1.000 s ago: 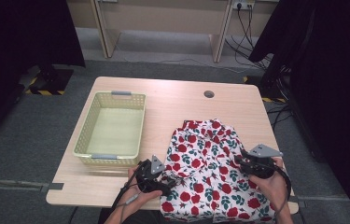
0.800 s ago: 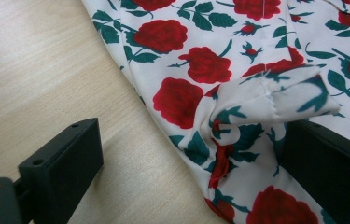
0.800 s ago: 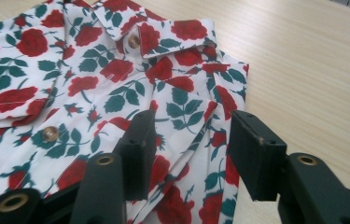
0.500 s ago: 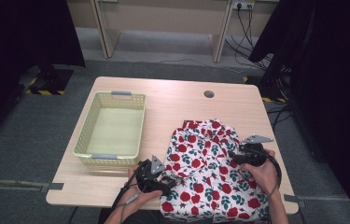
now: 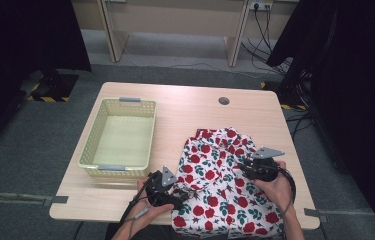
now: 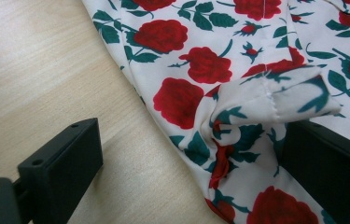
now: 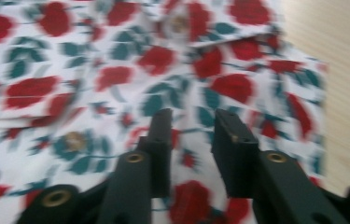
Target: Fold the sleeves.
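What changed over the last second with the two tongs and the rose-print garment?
The right tongs slid inward from the right edge over the rose-print garment, and their jaws have just been closing, with a gap left and no fabric visibly pinched. The left tongs, the garment's bunched hem between their open jaws, and the yellow basket stayed put.

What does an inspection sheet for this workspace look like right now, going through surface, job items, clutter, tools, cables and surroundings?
Surface: light wooden table with a round cable hole.
Job's things: rose-print garment spread on the near right part, hanging over the near edge.
Clutter: empty yellow plastic basket on the left part.
Grippers: left tool at the garment's left edge, jaws wide apart, a bunched hem fold between them; right tool over the garment, jaws have just been closing, a narrow gap left, nothing seen between them.
Cables: one trails from each tool; more on the floor by the wall socket.
Surroundings: grey floor, black curtains both sides.
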The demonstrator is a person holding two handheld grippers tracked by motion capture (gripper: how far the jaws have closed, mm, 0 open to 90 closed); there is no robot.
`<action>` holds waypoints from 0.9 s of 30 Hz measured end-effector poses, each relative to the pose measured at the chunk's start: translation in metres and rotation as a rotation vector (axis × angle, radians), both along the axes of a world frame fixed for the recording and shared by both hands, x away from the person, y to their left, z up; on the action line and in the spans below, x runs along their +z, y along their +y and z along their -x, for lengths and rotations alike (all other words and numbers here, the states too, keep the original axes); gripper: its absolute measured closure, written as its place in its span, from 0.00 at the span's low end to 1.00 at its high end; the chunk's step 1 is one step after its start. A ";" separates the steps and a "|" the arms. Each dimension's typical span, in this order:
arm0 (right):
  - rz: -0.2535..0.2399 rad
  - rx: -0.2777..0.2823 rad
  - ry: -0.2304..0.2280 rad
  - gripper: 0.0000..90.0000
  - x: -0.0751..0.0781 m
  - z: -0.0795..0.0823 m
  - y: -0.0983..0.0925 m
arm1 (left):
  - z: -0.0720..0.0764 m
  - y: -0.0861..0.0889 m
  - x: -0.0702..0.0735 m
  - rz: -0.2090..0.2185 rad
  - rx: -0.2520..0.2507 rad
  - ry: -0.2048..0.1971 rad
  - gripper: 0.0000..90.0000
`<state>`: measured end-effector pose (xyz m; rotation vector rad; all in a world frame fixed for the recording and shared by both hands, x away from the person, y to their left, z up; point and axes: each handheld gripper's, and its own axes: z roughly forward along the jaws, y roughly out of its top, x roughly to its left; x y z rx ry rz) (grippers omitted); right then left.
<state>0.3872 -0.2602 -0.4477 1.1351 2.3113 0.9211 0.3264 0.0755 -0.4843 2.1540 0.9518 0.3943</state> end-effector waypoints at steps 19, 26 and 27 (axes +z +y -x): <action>-0.019 0.067 0.047 0.95 -0.005 -0.001 0.001 | 0.000 0.000 0.000 0.000 0.000 0.000 0.05; -0.005 0.134 0.029 0.85 0.004 0.021 0.013 | 0.000 0.000 0.000 0.000 0.000 0.000 0.05; -0.007 0.127 0.024 0.83 0.006 0.023 0.012 | 0.000 0.000 0.000 0.000 0.000 0.000 0.05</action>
